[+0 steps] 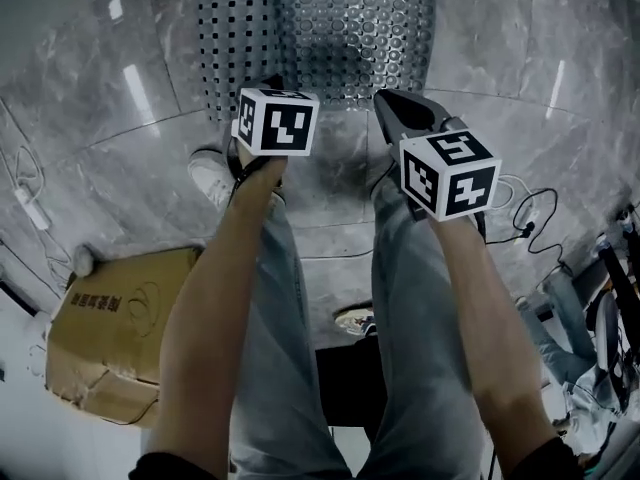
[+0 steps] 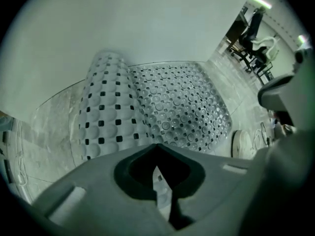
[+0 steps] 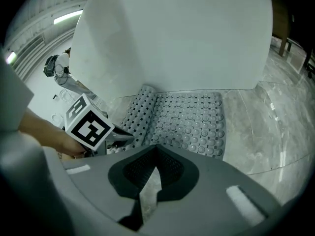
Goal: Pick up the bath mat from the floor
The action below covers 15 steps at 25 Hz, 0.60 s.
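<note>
Hovering over the part-folded bath mat (image 1: 350, 28), left gripper (image 2: 157, 148) and right gripper (image 3: 156, 149) have jaws together.

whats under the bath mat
The mat lies on the grey marble floor, which shows around it. Its left edge is curled over onto the mat itself. Whatever is directly beneath is covered; nothing pokes out.

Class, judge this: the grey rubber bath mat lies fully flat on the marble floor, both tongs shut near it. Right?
Not flat: the left gripper view shows one side of the grey rubber bath mat rolled over. It lies on the marble floor, left tongs and right tongs shut.
</note>
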Tool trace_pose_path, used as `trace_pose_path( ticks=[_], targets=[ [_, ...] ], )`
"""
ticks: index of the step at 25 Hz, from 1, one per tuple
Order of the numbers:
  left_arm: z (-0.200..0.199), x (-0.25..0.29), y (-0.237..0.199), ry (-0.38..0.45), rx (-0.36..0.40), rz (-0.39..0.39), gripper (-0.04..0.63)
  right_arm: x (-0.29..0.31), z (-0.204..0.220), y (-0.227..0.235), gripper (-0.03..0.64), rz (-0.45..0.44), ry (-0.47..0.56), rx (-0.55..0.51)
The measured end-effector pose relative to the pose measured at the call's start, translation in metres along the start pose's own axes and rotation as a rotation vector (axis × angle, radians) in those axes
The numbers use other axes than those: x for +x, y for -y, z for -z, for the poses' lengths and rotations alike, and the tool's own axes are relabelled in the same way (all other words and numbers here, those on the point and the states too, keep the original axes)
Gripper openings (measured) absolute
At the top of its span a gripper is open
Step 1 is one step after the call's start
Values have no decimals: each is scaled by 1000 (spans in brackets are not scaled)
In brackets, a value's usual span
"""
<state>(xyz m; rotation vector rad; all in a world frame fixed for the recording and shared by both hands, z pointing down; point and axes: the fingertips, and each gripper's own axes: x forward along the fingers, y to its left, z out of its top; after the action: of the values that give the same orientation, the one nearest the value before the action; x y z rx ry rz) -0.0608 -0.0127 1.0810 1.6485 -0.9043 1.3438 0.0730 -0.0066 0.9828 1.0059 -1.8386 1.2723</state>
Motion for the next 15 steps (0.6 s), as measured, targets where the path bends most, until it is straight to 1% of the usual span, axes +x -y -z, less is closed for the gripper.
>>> trace_pose_path(
  ticks=[4,7,10,15],
  targets=[
    [-7,19,7,-6,84,34,-2,6,5,10,2,15,6,36],
    [-5,34,5,-44,107,33,-2,11,8,12,2,14,3,42],
    [-4,38,-4,-67,138,-4,-2,13,10,13,2,24,-6,43],
    [1,14,-42,-39,125,-80,-2,15,10,1,3,30,-33,46]
  ],
)
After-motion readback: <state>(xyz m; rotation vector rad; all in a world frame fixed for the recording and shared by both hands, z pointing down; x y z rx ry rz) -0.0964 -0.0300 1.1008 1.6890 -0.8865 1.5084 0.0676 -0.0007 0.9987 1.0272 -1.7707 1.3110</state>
